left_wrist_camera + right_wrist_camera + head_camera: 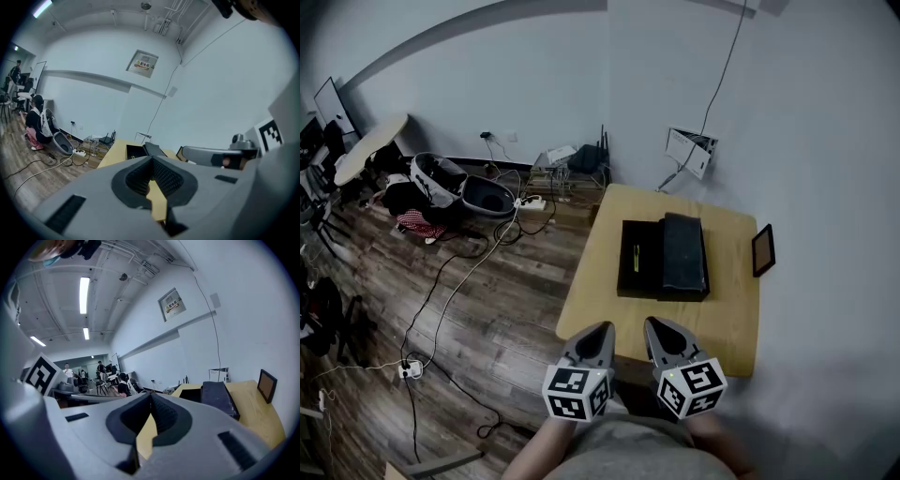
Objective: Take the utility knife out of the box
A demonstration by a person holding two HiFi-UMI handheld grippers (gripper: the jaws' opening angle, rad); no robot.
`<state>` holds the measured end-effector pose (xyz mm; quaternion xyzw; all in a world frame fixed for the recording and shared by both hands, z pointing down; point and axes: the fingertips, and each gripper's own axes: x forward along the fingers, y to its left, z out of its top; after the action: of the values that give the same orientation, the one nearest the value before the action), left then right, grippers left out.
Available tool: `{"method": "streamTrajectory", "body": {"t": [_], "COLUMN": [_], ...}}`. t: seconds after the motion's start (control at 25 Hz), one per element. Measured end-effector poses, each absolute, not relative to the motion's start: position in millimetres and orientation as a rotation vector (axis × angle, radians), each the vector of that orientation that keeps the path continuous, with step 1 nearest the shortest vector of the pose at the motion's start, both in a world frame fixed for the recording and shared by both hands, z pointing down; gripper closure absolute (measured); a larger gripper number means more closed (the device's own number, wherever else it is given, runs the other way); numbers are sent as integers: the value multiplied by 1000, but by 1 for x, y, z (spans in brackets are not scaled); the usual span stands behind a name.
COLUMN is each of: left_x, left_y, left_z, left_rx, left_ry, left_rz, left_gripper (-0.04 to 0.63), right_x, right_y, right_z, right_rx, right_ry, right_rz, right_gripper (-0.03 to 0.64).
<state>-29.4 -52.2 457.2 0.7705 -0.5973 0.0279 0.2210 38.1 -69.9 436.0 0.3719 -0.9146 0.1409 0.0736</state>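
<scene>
Desk [727, 309] of pale wood stood against a white wall, with dark plank floor [506, 309] to its left. On the far half of the desk lay a black, shallow box [627, 281], open, its black lid [684, 255] lying flat and touching its right side. A small dark frame [763, 250] leaned at the desk's right edge, apart from the lid.

The left hand-held gripper [605, 328] and the right hand-held gripper [654, 323] hung side by side over the near edge of the desk, each grey with a marker cube at its rear, both pointing toward the box. In the left gripper view the left hand-held gripper [151, 158] had its ribbed pads closed tip to tip with nothing between them. In the right gripper view the right hand-held gripper [150, 394] was likewise closed and empty. Neither touched anything.

The utility knife [637, 256] showed as a thin yellow-green sliver lying lengthwise inside the box. It lay well beyond both sets of fingertips, straight ahead of them.
</scene>
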Motion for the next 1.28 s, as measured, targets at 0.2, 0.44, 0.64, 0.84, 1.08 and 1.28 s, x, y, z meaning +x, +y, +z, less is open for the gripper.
{"method": "streamTrajectory", "body": {"t": [0.2, 0.44, 0.64, 0.84, 1.08, 1.28], "left_x": [-50, -80, -95, -104, -112, -114], "left_y": [-99, -153, -187, -214, -233, -247], "left_z": [453, 450, 453, 461, 471, 481], "left_rx": [2136, 2135, 2155, 2175, 2170, 2169], "left_ry": [-1637, -1630, -1595, -1548, -1507, -1471], "left_rz": [79, 79, 87, 109, 121, 145], "left_gripper": [591, 591, 591, 592, 591, 592], "right_x": [18, -10, -22, -28, -30, -24], "right_y": [-121, -173, -211, -241, -265, -291], "right_z": [429, 424, 424, 435, 452, 475], "right_rx": [1129, 1133, 1180, 1235, 1281, 1343], "right_ry": [-2737, -2724, -2696, -2647, -2568, -2477], "right_rz": [407, 385, 377, 386, 394, 419], "right_gripper": [617, 617, 617, 617, 617, 617]}}
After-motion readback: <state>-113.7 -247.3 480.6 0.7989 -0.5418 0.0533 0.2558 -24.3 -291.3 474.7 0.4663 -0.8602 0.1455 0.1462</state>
